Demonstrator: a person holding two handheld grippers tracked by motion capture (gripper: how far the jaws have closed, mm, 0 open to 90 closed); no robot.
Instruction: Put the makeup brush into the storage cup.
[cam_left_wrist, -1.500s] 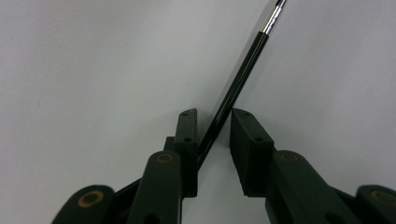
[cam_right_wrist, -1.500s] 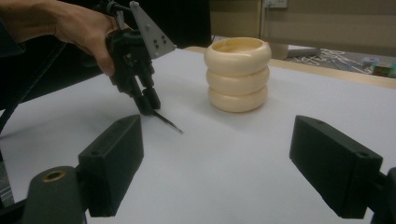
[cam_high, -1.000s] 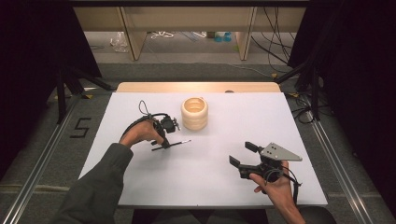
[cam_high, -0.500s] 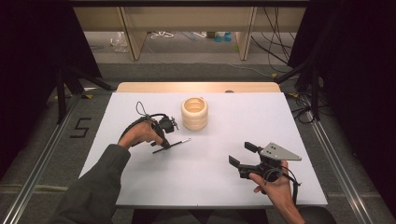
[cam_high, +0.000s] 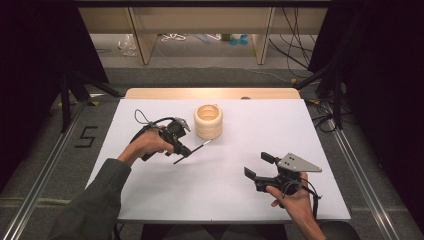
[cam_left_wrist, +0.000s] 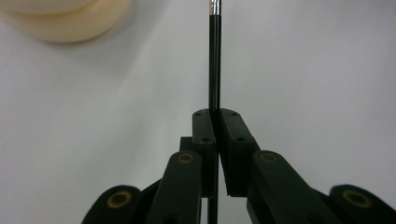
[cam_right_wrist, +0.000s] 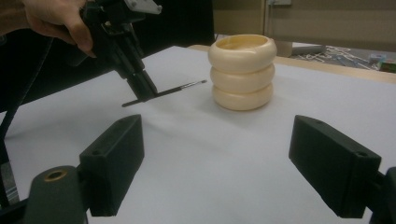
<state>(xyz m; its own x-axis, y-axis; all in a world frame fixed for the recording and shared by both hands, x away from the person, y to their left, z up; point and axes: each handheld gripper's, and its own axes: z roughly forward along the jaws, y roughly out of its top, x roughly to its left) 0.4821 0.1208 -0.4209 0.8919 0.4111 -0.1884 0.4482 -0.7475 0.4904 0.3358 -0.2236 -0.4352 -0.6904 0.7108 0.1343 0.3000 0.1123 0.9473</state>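
Presently catalogued, item by item:

Held item: thin black brush, slender handle with a metal ferrule at the far end; bristle tip too small to make out.
Left gripper: jaws pressed together on the brush handle, gripping it partway along so both ends stick out.
Brush location: lifted just off the white tabletop, beside the holder.
Long axis: near level, slightly raised at the ferrule end; that end points toward the holder, running straight ahead of the jaws in the left gripper view.
Holder: cream ribbed pot, upright, mouth open, apparently the brush's destination.
Right gripper: jaws wide apart, nothing between them, resting low near the tabletop's near edge, well apart from the pot, seemingly waiting.
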